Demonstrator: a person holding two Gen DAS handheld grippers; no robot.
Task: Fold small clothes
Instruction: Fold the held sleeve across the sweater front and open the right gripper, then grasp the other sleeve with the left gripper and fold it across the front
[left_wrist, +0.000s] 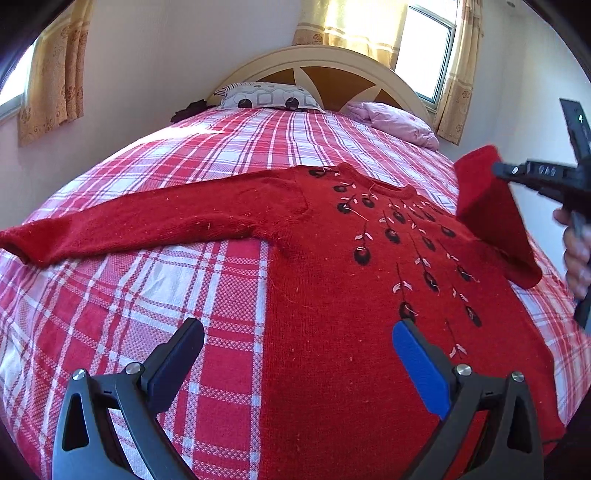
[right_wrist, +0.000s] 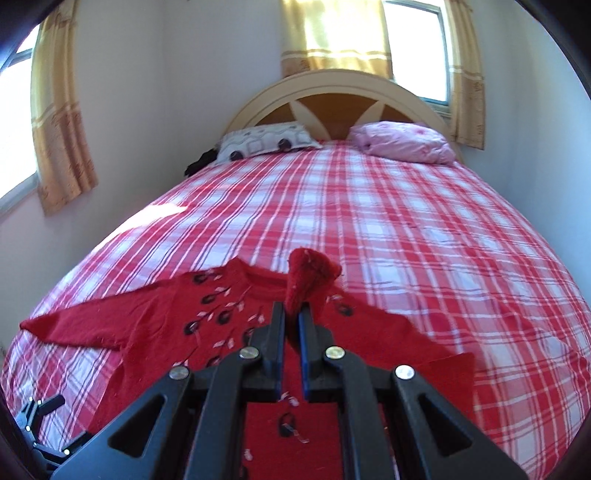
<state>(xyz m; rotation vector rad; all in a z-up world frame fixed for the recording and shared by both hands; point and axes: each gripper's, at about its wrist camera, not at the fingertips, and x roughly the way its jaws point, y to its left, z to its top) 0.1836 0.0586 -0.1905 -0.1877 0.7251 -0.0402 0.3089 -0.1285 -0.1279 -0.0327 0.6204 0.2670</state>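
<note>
Nearest the lens in the left wrist view, the left gripper (left_wrist: 297, 354) hovers with its two fingers spread wide apart, holding nothing, one finger over the plaid bedsheet (left_wrist: 147, 302) and the other over the body of the red sweater (left_wrist: 332, 288). That sweater lies front-up on the near half of the bed, toward its right edge, with black and pink embroidered flowers running down its chest. Its one sleeve (left_wrist: 122, 225) is stretched flat across the sheet toward the bed's left edge. Its other sleeve (right_wrist: 308, 280) is lifted off the bed, and the right gripper (right_wrist: 291, 321) has its fingers pressed together on that sleeve near the cuff, so the knit bunches up just beyond the fingertips and hangs above the sweater's chest. From the left wrist view the raised sleeve slopes down to the shoulder at the sweater's right side. At the head of the bed, against the arched headboard (left_wrist: 328, 66), rest a grey patterned pillow (left_wrist: 266, 96) toward the left corner and a pink pillow (left_wrist: 395, 122) toward the right corner. Yellow curtains (right_wrist: 59, 122) hang at the windows.
</note>
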